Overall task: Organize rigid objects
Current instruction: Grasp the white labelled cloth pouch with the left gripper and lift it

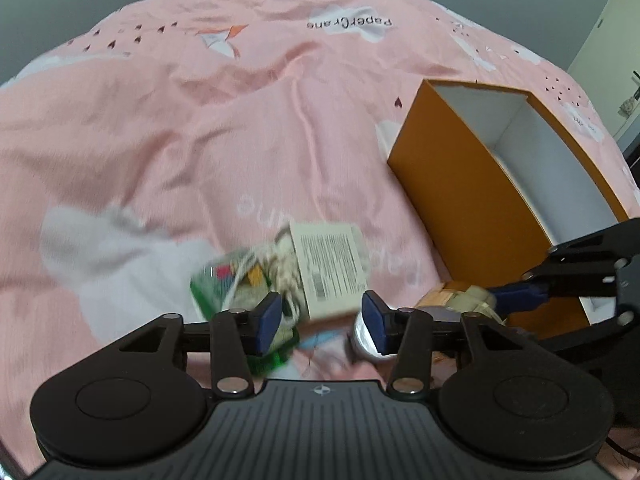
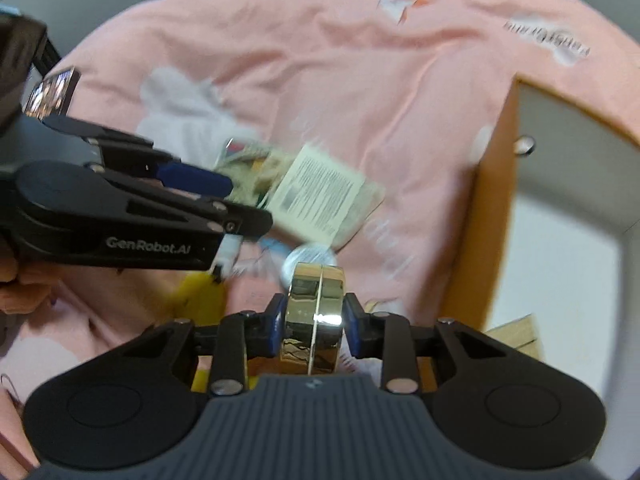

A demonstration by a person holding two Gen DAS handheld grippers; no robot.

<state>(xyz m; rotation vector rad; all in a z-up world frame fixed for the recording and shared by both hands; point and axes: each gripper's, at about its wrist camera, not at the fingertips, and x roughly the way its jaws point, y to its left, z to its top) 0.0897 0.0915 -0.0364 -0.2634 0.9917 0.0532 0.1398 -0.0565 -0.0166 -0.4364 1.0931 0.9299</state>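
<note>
A bed [image 1: 248, 128] covered by a rumpled pink quilt printed with white clouds carries everything. On it lie an open orange box [image 1: 460, 184] with a white inside, a packet with a printed label [image 1: 330, 268], a green case [image 1: 218, 292] and a small silver disc [image 2: 310, 258].

Left tool [image 1: 322, 318]: black linkage arms, blue pads, silver pivot screws, ribbed grey housing. Right tool [image 2: 314, 322]: same build. White "GenRobot.AI" lettering on left tool's side.
</note>
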